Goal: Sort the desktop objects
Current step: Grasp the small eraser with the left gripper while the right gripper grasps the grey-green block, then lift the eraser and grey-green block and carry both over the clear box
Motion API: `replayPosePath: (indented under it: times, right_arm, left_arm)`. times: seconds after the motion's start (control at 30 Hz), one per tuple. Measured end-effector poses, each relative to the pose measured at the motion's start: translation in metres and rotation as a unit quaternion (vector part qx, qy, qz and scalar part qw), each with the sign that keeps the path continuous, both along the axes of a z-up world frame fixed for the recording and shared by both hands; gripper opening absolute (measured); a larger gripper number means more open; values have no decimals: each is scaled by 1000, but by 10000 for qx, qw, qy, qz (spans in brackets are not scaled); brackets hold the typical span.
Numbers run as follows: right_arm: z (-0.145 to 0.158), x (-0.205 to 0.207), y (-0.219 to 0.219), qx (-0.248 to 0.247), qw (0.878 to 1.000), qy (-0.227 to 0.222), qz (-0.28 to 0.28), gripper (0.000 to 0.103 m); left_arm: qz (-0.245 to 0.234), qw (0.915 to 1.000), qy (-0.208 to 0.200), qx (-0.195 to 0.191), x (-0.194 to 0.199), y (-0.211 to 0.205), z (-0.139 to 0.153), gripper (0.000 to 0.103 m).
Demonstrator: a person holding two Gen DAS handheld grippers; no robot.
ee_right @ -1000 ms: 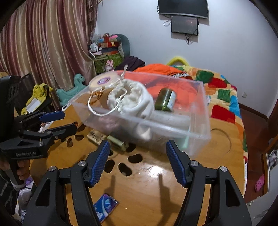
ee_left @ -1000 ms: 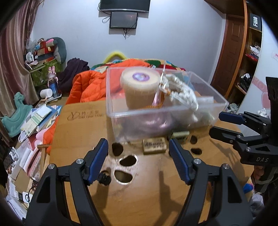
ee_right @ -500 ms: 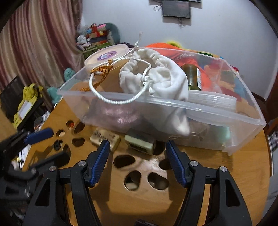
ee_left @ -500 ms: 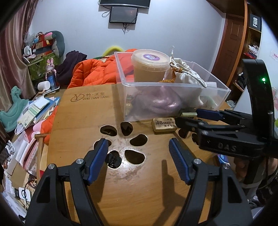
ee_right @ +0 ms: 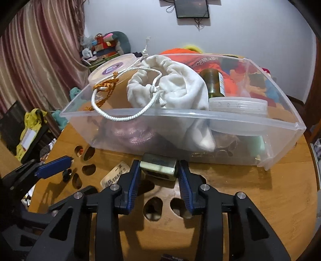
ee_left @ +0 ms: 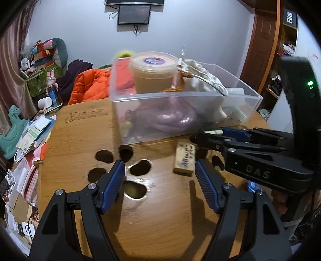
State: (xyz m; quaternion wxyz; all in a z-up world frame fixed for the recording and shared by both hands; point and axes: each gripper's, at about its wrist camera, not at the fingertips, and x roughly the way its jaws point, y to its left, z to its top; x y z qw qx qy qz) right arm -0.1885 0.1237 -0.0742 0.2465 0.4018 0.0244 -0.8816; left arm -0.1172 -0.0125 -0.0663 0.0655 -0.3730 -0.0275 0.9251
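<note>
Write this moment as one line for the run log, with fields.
right hand-held gripper: closing around small green block beside clear bin | left hand-held gripper: open, empty | eraser: on table

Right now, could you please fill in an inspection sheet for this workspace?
Surface: wooden table with cut-out holes.
Job's things: green block and eraser on the table before the bin; pouch, tub and bottle inside it.
Clutter: small black piece by the holes.
Tongs: right tongs closing, block between the pads; left tongs open, empty.
Cables: pouch cord over the bin rim.
Surroundings: curtain, wall screen.
</note>
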Motion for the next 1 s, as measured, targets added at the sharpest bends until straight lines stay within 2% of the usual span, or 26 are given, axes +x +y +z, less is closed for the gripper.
replayPosePath:
  times: [0.17,0.2,0.23,0.37,0.43,0.57,0.73,1.0]
  right_arm:
    - [12,8,23,-136,9997,199,36,34]
    - [14,10,29,-171,9996,232,24,34]
    - [15,10,32,-200,9995,252,4,34]
    - [18,14,48,-310,9991,281,-49,35]
    - [17,15,54,-360,9990,264,-54,35]
    - [16,16,56,-403,9987,297,-49,35]
    - [16,17,63,-550,9981,286,-27,35]
    - [17,17,66,-564,9980,289,1,35]
  left_arm:
    - [-156,9998,-48,-151,-6,20,-1,71]
    - [-181,9997,-53,-168,-8,24,-1,68]
    - [-205,9995,-76,-214,-10,28,-2,60]
    - [-230,9991,-188,-305,-19,39,-7,45]
    - [-157,9984,-161,-511,-21,44,-9,35]
    - [-71,9978,-122,-648,-19,49,-9,27]
    - [-31,9979,-113,-634,-14,48,-9,23]
    - [59,9995,-110,-288,-5,39,-2,23]
